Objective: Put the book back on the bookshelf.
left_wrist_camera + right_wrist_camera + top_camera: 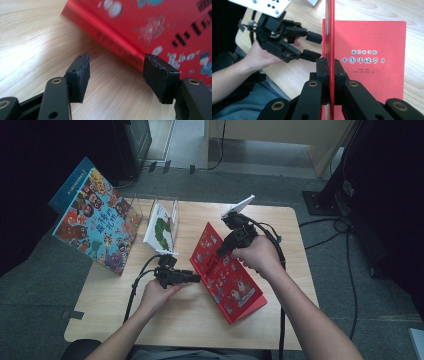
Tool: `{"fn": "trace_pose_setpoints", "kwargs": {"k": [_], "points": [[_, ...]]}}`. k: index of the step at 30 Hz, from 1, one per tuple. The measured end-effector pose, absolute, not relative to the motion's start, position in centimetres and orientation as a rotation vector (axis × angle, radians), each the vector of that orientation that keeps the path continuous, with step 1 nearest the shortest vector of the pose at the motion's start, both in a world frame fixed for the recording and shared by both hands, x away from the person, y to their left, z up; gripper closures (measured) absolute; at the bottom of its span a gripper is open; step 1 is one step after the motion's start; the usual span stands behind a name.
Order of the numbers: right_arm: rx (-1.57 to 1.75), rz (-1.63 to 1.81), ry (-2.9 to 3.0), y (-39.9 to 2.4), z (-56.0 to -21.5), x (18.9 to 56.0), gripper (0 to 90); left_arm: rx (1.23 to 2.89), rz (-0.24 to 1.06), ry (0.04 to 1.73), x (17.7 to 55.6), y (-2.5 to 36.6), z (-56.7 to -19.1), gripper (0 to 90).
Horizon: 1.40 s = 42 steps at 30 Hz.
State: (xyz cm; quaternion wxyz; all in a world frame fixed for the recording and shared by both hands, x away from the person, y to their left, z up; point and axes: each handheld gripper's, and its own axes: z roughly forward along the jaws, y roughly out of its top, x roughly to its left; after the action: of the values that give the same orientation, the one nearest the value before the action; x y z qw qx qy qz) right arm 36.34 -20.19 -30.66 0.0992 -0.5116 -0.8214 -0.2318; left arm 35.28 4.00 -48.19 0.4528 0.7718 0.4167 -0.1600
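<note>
The red picture book (227, 272) lies near the middle of the wooden table (190, 320), its front cover (329, 37) lifted on edge. Your right gripper (220, 252) is clamped on that cover's edge. Your left gripper (195, 278) waits just beside the spine, jaws wide, nothing between them. Lift the cover slowly, keeping the grip firm, and steady the spine with the left so the book does not slide.

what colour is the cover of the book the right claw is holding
Red, with small cartoon figures: the thin red hardcover book, clearest in the high view.
</note>
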Motion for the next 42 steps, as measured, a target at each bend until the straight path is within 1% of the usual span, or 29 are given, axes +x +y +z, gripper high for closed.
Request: {"fn": "trace_pose_setpoints", "kwargs": {"k": [1,3,8,9,10,11,12,13,15,16,18,21,22,23,24,25,27,28,29,30,31,33,35,36,37,38,39,40,42], "points": [[-1.504,-0.698,-2.434,-20.1,-30.6,36.2,88.2,1.89,-0.428,1.019,35.4,3.9,-48.1,38.8],[-1.489,-0.715,-2.435,-20.1,-30.7,36.0,88.1,1.886,-0.449,1.01,35.5,3.9,-48.0,37.9],[-1.423,-0.778,-2.428,-20.6,-30.8,35.6,87.9,1.877,-0.458,0.978,35.7,4.1,-47.2,35.0],[-1.423,-0.852,-2.395,-21.3,-30.7,35.4,88.0,1.852,-0.472,0.975,35.8,4.3,-47.0,33.1],[-1.423,-0.852,-2.395,-21.3,-30.7,35.4,88.0,1.839,-0.478,0.963,35.9,4.5,-46.8,33.1],[-1.401,-0.932,-2.381,-21.8,-30.6,35.1,88.2,1.826,-0.47,0.959,36.0,4.6,-46.5,32.5],[-1.401,-0.932,-2.381,-21.8,-30.6,35.1,88.2,1.838,-0.461,0.94,36.2,4.7,-46.2,32.5],[-1.376,-0.958,-2.389,-22.0,-30.5,34.9,88.1,1.842,-0.469,0.926,36.5,4.8,-45.9,30.7],[-1.312,-1.003,-2.411,-22.1,-30.5,34.5,88.2,1.843,-0.533,0.904,37.2,4.8,-45.3,20.6],[-1.257,-1.059,-2.424,-22.3,-30.5,34.2,88.2,1.874,-0.48,0.871,37.3,5.1,-44.3,20.6],[-1.239,-1.093,-2.424,-22.6,-30.5,34.1,88.5,1.888,-0.464,0.848,37.4,5.3,-43.7,21.1],[-1.131,-1.201,-2.424,-23.3,-30.8,33.8,89.1,1.951,-0.353,0.752,37.4,6.1,-41.8,23.2],[-1.074,-1.246,-2.444,-23.4,-30.9,33.5,89.1,1.977,-0.343,0.725,37.5,6.2,-41.4,23.6],[-1.038,-1.272,-2.459,-23.4,-30.9,33.3,89.1,2.002,-0.327,0.704,37.5,6.2,-41.0,24.6],[-0.965,-1.313,-2.497,-23.4,-31.0,33.1,89.1,2.006,-0.328,0.692,37.5,6.5,-40.7,30.3],[-0.965,-1.313,-2.497,-23.4,-31.0,33.1,89.1,2.001,-0.339,0.675,37.6,6.8,-40.5,30.3],[-0.918,-1.347,-2.477,-23.8,-31.2,33.2,89.2,1.985,-0.374,0.638,37.6,7.3,-40.1,36.0],[-0.863,-1.391,-2.445,-24.3,-31.5,33.3,89.2,1.969,-0.394,0.613,37.5,7.5,-39.9,43.9],[-0.84,-1.413,-2.432,-24.6,-31.8,33.4,89.2,1.958,-0.409,0.584,37.5,7.7,-39.7,48.8],[-0.84,-1.413,-2.432,-24.6,-31.8,33.4,89.2,1.961,-0.417,0.549,37.4,7.9,-39.5,48.8],[-0.811,-1.433,-2.427,-24.8,-32.0,33.4,89.2,1.961,-0.427,0.521,37.4,8.0,-39.3,53.5],[-0.762,-1.468,-2.425,-24.9,-32.4,33.3,89.1,1.975,-0.419,0.47,37.3,8.3,-38.6,59.8],[-0.709,-1.469,-2.449,-24.8,-32.7,33.4,89.0,2.021,-0.371,0.43,37.1,8.6,-37.7,63.9],[-0.666,-1.45,-2.49,-24.6,-33.3,33.4,88.7,2.072,-0.335,0.415,37.1,8.6,-37.0,66.5],[-0.666,-1.45,-2.49,-24.6,-33.3,33.4,88.7,2.072,-0.335,0.415,37.1,8.6,-37.0,67.0],[-0.65,-1.458,-2.503,-24.5,-33.8,33.5,87.7,2.11,-0.309,0.398,37.0,8.7,-36.5,68.2],[-0.65,-1.458,-2.503,-24.5,-33.8,33.5,87.7,2.11,-0.309,0.398,37.0,8.7,-36.5,70.4],[-0.673,-1.446,-2.505,-24.3,-33.9,33.7,85.0,2.12,-0.297,0.389,37.0,8.8,-36.3,70.4],[-0.736,-1.439,-2.53,-24.2,-34.5,34.0,76.4,2.146,-0.237,0.322,36.4,8.7,-35.9,77.1]]}}
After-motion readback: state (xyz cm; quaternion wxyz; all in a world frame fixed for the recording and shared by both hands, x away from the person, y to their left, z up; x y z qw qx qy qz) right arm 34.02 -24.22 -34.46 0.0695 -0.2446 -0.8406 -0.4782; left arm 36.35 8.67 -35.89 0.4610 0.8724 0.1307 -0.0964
